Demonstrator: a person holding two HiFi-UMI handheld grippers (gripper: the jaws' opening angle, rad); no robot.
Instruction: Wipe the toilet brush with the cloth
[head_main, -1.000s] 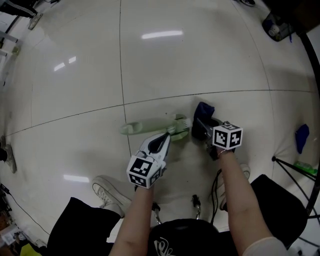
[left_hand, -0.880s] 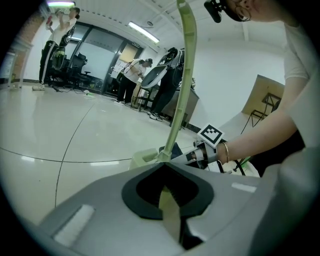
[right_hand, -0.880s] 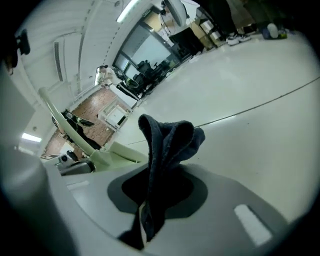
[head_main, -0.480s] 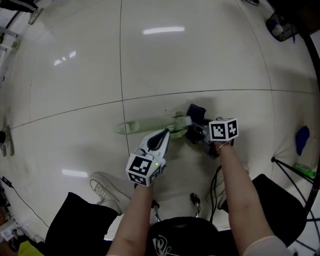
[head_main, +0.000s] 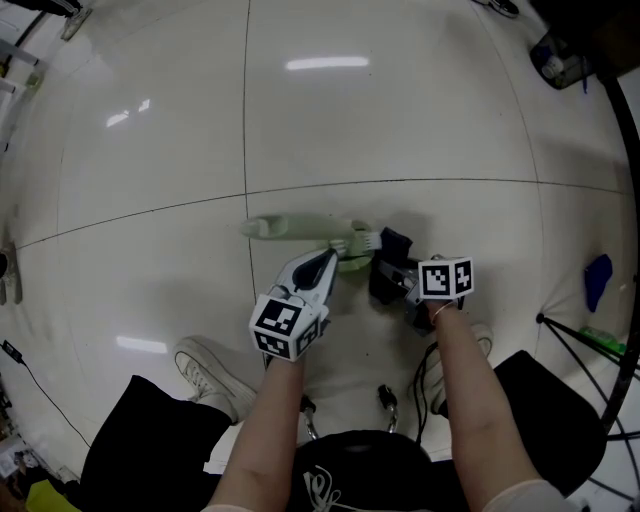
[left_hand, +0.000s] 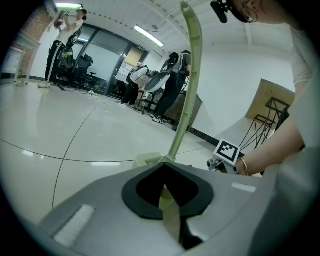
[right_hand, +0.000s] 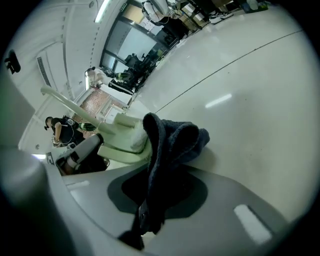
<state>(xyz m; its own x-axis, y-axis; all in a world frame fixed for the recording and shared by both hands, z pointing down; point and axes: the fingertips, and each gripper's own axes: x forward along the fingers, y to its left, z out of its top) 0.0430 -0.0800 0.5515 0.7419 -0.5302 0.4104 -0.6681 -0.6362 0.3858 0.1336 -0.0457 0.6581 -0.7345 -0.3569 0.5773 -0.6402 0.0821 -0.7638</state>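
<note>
1. Two hand-held grippers met at a pale green toilet brush (head_main: 300, 228) over a glossy white tiled floor (head_main: 400, 120).
2. Seen from the head view, the brush pointed its handle end away to the person's left, and its white-bristled head (head_main: 362, 243) lay between the two grippers.
3. The left gripper (head_main: 330, 258) had its jaws closed on the brush handle close to the head. In the left gripper view the thin green handle (left_hand: 187, 90) ran out from between the closed jaws (left_hand: 167, 205) and curved over at its far end.
4. The right gripper (head_main: 390, 275), on the right side of the brush head, was clamped shut on a dark blue cloth (head_main: 396, 246).
5. In the right gripper view the cloth (right_hand: 170, 145) rose from the closed jaws (right_hand: 147, 215) in a bunched fold, and it lay against the bristle end of the brush head (right_hand: 122, 142).
6. Each gripper carried its marker cube, the left one (head_main: 285, 325) nearer the person than the brush and the right one (head_main: 446, 278) just right of the cloth.
7. A white shoe (head_main: 210, 375) stood on the floor on the person's side of the brush, to the left of the left forearm.
8. Well to the right of the brush a small blue thing (head_main: 597, 280) lay on the floor; what it was could not be told.
</note>
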